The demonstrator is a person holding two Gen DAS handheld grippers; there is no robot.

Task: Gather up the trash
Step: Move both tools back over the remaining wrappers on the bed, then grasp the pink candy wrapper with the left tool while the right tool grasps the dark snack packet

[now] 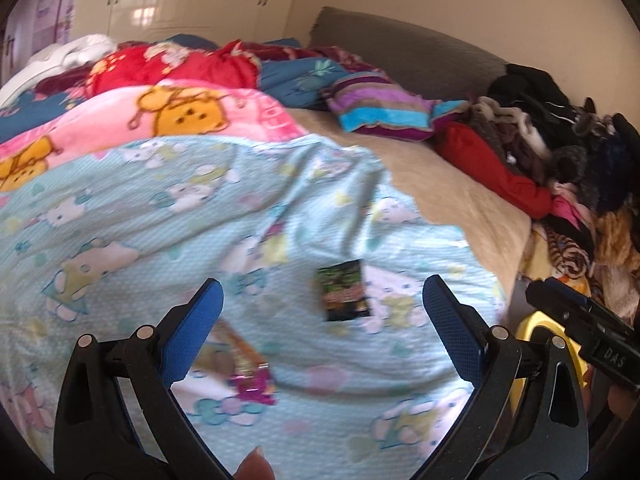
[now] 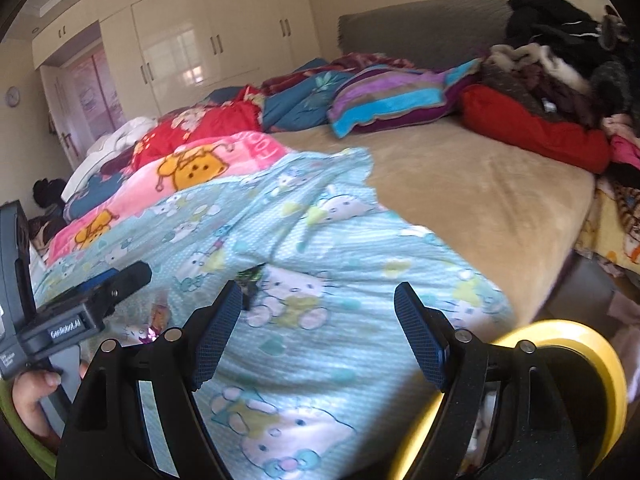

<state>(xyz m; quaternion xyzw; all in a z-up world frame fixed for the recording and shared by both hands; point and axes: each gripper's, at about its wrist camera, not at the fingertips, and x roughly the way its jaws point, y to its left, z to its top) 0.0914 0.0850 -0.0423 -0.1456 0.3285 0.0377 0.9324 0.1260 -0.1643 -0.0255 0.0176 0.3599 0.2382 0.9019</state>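
Both tongs gape wide, empty: left gripper (image 1: pixel 322 312); right gripper (image 2: pixel 318 320). The dark wrapper (image 1: pixel 343 290) lies at twelve o'clock between the left jaws on the blue blanket (image 1: pixel 160 208); descend squarely; pinch its edges without snagging cloth.

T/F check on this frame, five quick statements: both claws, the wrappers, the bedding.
1. The left claw is open and empty. True.
2. A dark wrapper lies on the light blue blanket. True.
3. The right claw is shut on a wrapper. False: it is open, holding nothing.
4. The striped pillow lies on the floor. False: it is on the bed.
5. A second, pink and orange wrapper lies by the left claw's left finger. True.
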